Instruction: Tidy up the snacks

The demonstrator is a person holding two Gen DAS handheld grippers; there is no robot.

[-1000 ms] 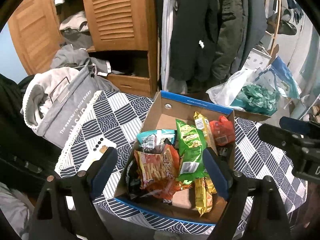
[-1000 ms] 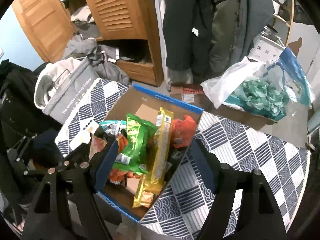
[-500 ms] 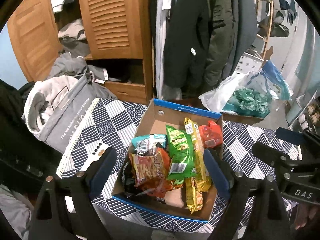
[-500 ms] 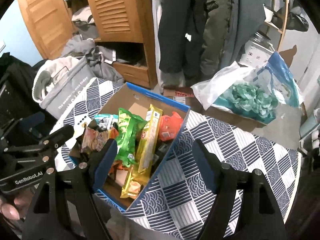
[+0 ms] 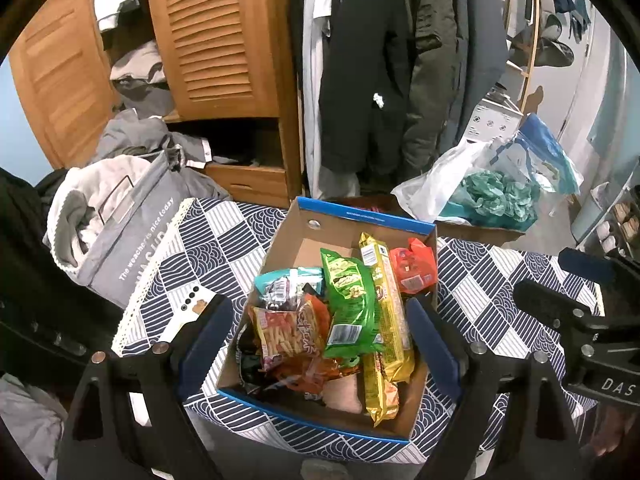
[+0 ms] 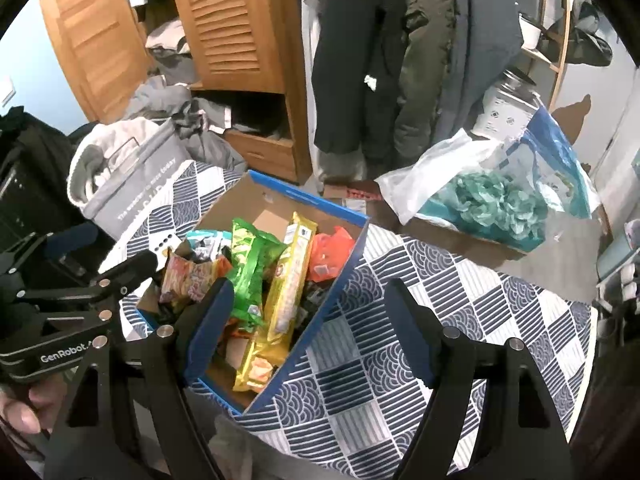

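A blue-rimmed cardboard box (image 5: 360, 218) of snack packs stands on the patterned table (image 5: 472, 280). In it lie a green pack (image 5: 348, 300), a long yellow pack (image 5: 384, 304), a red pack (image 5: 412, 270), an orange fries pack (image 5: 288, 330) and a teal pack (image 5: 288, 278). My left gripper (image 5: 320, 340) is open and empty, above the box's near end. My right gripper (image 6: 308, 320) is open and empty, above the box's right wall (image 6: 332, 300). The green pack (image 6: 252, 264) and yellow pack (image 6: 292, 276) show in the right wrist view.
A white remote (image 5: 188, 308) lies on the table left of the box. A grey laundry bag (image 5: 120, 216) stands at the left. A plastic bag with teal stuff (image 5: 492, 196) lies behind the table. A wooden wardrobe (image 5: 224, 40) and hanging coats (image 5: 380, 60) are behind.
Both grippers have pulled back and up from the box, so it looks smaller and more of the table shows. Jaws stay open. Snacks have not moved.
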